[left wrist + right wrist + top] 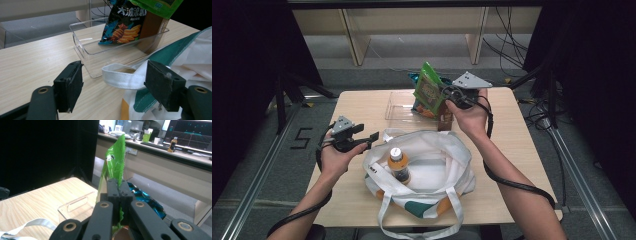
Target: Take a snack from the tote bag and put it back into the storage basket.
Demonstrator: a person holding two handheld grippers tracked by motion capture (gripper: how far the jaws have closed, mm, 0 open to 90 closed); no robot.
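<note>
My right gripper [441,96] [119,188] is shut on the edge of a green snack bag [428,89] [116,157] and holds it upright above the clear plastic tray [396,107] [82,47]. In the tray lean a blue chip bag [123,25] [146,201] and a brown box [444,120] [153,27]. A white tote bag [437,172] [180,47] lies open at the table's front with a capped bottle [398,165] inside. My left gripper [367,136] [115,85] stands open by the tote's left rim, a white strap [122,78] lying between and beyond its jaws.
The tote's handles [417,230] hang over the table's front edge. Bare wooden tabletop [357,107] lies left of the tray and to the right of the tote. Black stands and cables surround the table, with shelving behind.
</note>
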